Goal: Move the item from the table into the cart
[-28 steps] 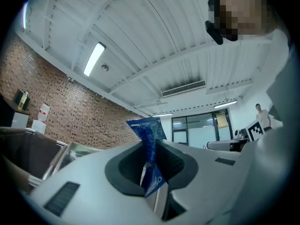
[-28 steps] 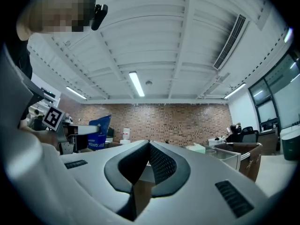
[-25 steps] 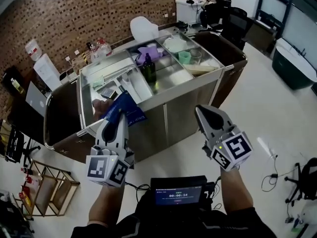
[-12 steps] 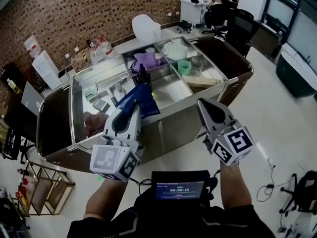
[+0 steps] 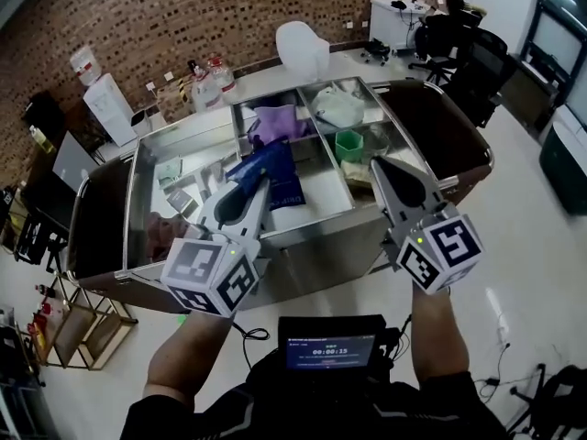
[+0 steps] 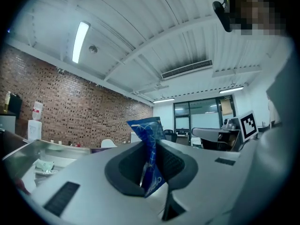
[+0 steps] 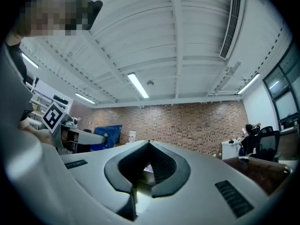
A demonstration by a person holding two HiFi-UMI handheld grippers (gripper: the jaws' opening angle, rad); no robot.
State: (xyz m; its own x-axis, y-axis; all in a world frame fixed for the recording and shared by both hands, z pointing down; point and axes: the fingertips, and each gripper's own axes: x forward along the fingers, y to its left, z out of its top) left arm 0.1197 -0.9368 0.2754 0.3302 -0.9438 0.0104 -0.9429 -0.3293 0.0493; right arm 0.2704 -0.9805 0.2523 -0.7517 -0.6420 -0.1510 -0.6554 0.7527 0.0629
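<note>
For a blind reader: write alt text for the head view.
The left gripper holds a blue packet above the compartments of a steel cart. The right gripper hangs beside it, jaws shut and empty. A brick wall stands behind.

Steel cart (image 5: pixel 312 246), film packet, plastic grippers: surfaces as seen.
Cart: brushed metal, satin sheen, bright reflections on walls and compartment floors. Blue packet (image 6: pixel 149 139): thin glossy film, creased, pale print. Left gripper (image 6: pixel 151 146) and right gripper (image 7: pixel 149 145): smooth matt grey plastic shells; pads (image 6: pixel 174 165) black, matt, finely ribbed; marker cubes (image 5: pixel 209 275) matt white with black print. Green cup (image 5: pixel 348 145): smooth plastic. Brick wall (image 5: pixel 183 16): rough, matt. Floor (image 5: pixel 523 246): pale, smooth, faintly glossy.
</note>
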